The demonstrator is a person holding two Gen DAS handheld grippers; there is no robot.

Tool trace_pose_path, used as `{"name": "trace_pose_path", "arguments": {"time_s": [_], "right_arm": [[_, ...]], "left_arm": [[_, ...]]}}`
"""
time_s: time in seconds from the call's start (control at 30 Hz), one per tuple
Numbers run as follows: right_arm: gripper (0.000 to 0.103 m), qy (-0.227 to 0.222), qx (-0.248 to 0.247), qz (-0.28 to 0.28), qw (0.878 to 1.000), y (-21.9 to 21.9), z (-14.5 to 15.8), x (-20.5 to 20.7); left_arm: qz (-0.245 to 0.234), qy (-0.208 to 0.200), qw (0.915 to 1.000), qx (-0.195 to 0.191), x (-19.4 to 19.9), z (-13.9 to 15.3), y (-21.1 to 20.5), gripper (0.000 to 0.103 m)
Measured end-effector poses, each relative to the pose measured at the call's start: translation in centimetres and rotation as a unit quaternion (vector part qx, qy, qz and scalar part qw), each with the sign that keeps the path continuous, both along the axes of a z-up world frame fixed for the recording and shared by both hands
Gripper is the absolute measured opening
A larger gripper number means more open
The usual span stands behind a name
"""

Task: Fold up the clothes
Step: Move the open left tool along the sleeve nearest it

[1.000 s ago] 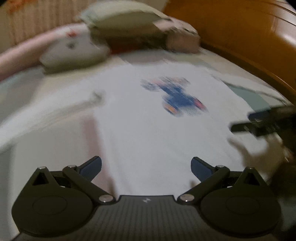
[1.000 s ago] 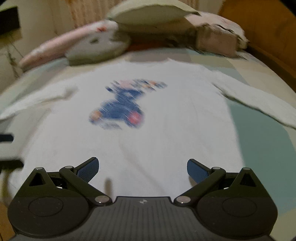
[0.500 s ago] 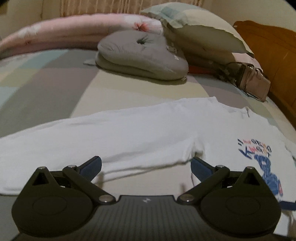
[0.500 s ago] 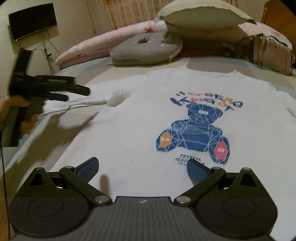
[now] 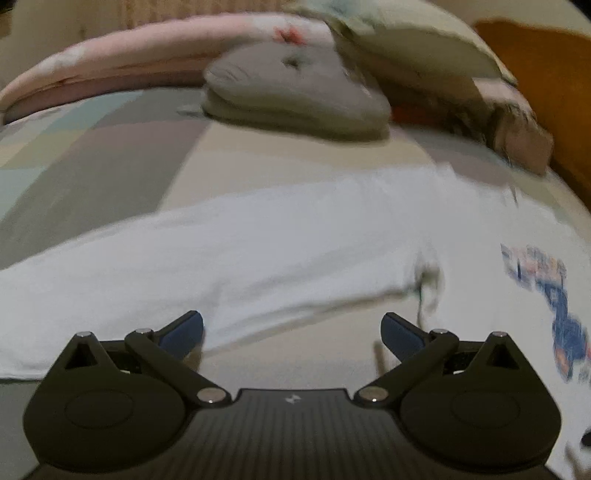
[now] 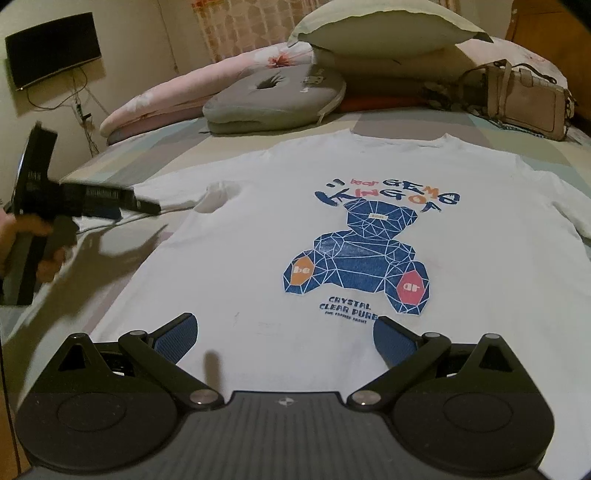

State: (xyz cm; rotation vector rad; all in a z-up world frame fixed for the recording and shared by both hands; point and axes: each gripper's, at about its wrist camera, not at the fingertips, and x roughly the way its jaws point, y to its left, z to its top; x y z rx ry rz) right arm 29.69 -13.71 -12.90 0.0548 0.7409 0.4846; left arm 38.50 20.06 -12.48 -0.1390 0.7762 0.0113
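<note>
Right wrist view: low over the hem of the white shirt (image 6: 369, 229), facing up its length toward the pillows.
Left wrist view: close beside the shirt's sleeve (image 5: 184, 258), facing across it, blurred.
Shared: sleeve, bear print, grey cushion (image 6: 273, 99).

A bedroom in a home. A bed (image 6: 155, 147) with a patchwork-coloured sheet fills the room, pillows (image 6: 380, 26) and a grey cushion (image 6: 273, 99) piled at its far end by a wooden headboard (image 5: 546, 92). A handbag (image 6: 524, 103) lies far right, a dark screen (image 6: 51, 48) hangs on the left wall, curtains (image 6: 236, 26) behind.
</note>
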Motion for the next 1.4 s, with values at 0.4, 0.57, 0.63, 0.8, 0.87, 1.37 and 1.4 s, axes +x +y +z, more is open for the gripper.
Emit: {"name": "trace_pose_path", "arguments": {"time_s": [0.4,0.57,0.63,0.8,0.87,1.37,1.4], "right_arm": [[0.103,0.003,0.006,-0.001,1.000,0.2,0.1,0.2],[0.103,0.002,0.003,0.003,1.000,0.5,0.1,0.2],[0.103,0.002,0.002,0.005,1.000,0.6,0.1,0.2],[0.103,0.005,0.003,0.002,1.000,0.4,0.0,0.3],[0.103,0.006,0.000,0.000,1.000,0.3,0.0,0.3],[0.103,0.005,0.010,-0.006,1.000,-0.2,-0.1,0.5],[0.103,0.005,0.010,-0.005,1.000,-0.2,-0.2,0.5]], "left_arm": [[0.148,0.007,0.9877,-0.052,-3.3,0.7,8.9,0.102],[0.153,-0.007,0.9870,-0.049,-2.0,1.4,10.0,0.102],[0.159,-0.002,0.9866,-0.034,-2.0,0.9,10.0,0.102],[0.182,0.022,0.9829,0.015,-2.7,-0.6,9.7,0.102],[0.199,0.037,0.9782,0.046,-2.8,-0.5,9.6,0.102],[0.118,0.020,0.9875,0.103,4.9,-1.4,1.7,0.102],[0.120,0.014,0.9884,0.093,4.3,-1.6,2.1,0.102]]}}
